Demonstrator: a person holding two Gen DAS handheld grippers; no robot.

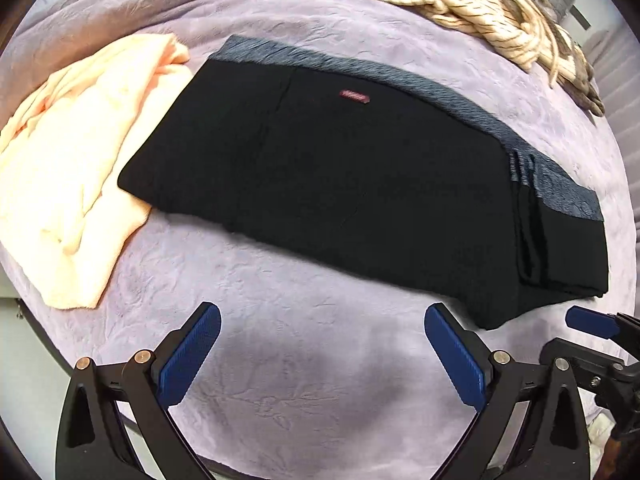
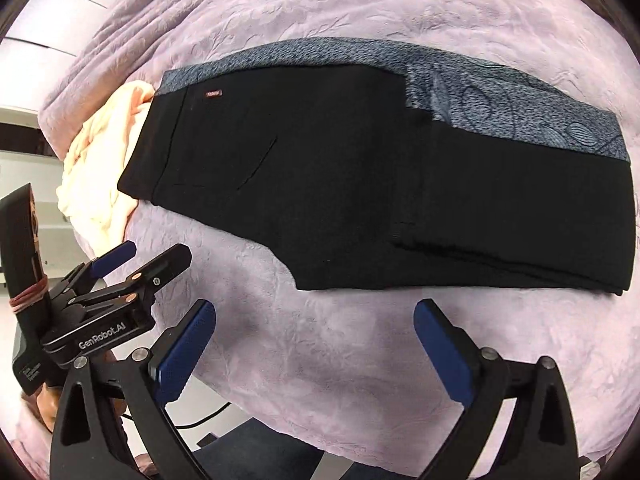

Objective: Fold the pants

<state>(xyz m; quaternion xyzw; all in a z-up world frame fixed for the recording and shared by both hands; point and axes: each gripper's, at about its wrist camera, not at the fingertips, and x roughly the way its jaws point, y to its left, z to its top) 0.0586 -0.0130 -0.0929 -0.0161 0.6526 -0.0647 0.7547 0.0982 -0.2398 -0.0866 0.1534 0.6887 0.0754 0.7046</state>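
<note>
Peach towel [image 1: 68, 184] touches folded pants [image 1: 340, 184]; both hand-held grippers [image 1: 320, 344] [image 2: 316, 340] spread apart, empty.

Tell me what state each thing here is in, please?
Black pants with grey patterned lining: folded, lying flat on the blanket.
Left gripper: open, empty, above the blanket.
Right gripper: open, empty.
Peach cloth: crumpled, beside the pants.
Striped cream garment: bunched up.
Lilac plush blanket: spread out.

Pants [image 1: 340, 184] matt black cloth; bedspread [image 1: 304, 344] plush embossed lilac fabric.
</note>
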